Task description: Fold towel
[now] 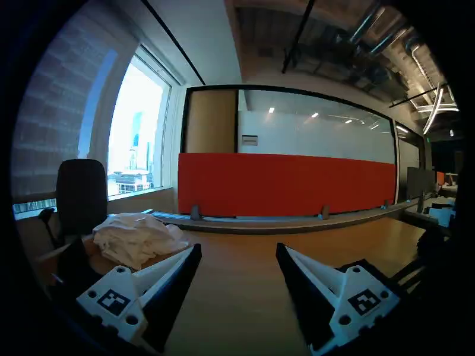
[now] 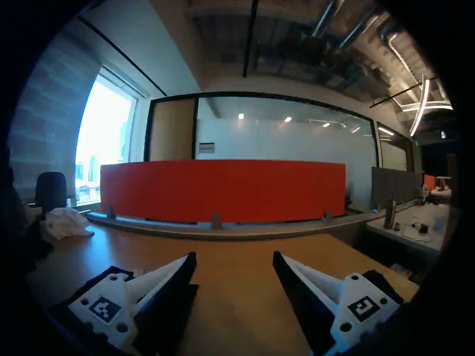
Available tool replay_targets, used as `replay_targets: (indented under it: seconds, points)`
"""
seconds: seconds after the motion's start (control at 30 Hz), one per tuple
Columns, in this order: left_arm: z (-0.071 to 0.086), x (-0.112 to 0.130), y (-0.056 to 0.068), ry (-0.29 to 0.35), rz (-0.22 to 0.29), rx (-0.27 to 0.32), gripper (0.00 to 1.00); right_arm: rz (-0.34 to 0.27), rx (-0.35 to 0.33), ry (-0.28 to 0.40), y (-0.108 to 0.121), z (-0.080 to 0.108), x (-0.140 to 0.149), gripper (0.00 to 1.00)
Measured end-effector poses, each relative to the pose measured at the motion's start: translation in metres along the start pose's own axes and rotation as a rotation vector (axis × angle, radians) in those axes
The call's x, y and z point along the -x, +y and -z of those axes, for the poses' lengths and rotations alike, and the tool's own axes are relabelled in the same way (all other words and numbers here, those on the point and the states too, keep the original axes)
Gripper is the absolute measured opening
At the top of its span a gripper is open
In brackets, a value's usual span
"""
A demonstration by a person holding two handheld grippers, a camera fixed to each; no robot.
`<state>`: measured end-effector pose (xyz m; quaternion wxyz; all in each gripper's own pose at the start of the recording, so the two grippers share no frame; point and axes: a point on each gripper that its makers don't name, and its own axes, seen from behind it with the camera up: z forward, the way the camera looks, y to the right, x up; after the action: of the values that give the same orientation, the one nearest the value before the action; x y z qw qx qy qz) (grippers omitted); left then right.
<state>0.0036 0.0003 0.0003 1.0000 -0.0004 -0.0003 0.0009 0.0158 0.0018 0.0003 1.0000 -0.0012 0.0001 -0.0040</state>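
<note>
The worktop [image 1: 249, 285] runs wide and bare ahead of me, closed at the back by a red screen [image 1: 285, 184]. A chair [image 1: 81, 196] stands at the left end. The towel [image 1: 136, 237] lies just in front of that chair, bunched in a white heap at the worktop's left end, unfolded. My left gripper [image 1: 237, 248] hangs low over the wood with the heap just beyond its left finger. Its fingers are spread wide and hold nothing. My right gripper [image 2: 234, 255] is spread just as wide and empty, well apart from the towel.

I judge the heap to be the main risk. No corner shows, so a pinch may catch several layers and give a lopsided fold. It also sits near the edge, so a careless pull toward the chair could drag it off. Coming in too low could jam a fingertip into the wood.

The left gripper view gives me the towel's creases near at hand. In the right gripper view it is a small pale lump at far left, and that view adds a neighbouring desk [image 2: 409, 222] on the right.
</note>
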Motion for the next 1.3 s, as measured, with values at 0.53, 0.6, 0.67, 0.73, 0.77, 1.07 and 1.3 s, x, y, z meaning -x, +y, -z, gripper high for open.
replay_targets:
  seconds: [0.53, 0.6, 0.67, 0.73, 0.77, 1.07, 1.3]
  points:
    - [-0.004, -0.072, 0.014, -0.02, -0.019, 0.037, 0.93, 0.011, 0.023, 0.005, 0.008, -0.001, -0.081, 1.0]
    - [-0.004, -0.076, 0.016, -0.027, -0.019, 0.046, 0.93, 0.01, 0.022, 0.003, 0.008, -0.001, -0.086, 1.0]
    - [-0.005, -0.08, 0.019, -0.034, -0.022, 0.057, 0.93, 0.011, 0.021, 0.003, 0.007, -0.002, -0.093, 1.0]
    - [-0.005, -0.083, 0.021, -0.044, -0.027, 0.07, 0.93, 0.012, 0.013, 0.0, 0.005, -0.001, -0.098, 1.0]
    - [-0.005, -0.085, 0.023, -0.051, -0.029, 0.077, 0.93, 0.013, 0.008, -0.001, 0.004, -0.001, -0.101, 1.0]
    - [0.0, -0.089, 0.047, -0.114, -0.044, 0.207, 0.93, 0.025, -0.09, -0.042, -0.014, 0.004, -0.115, 1.0]
    - [0.005, -0.085, 0.062, -0.166, -0.071, 0.319, 0.93, 0.066, -0.2, -0.094, -0.033, 0.007, -0.115, 1.0]
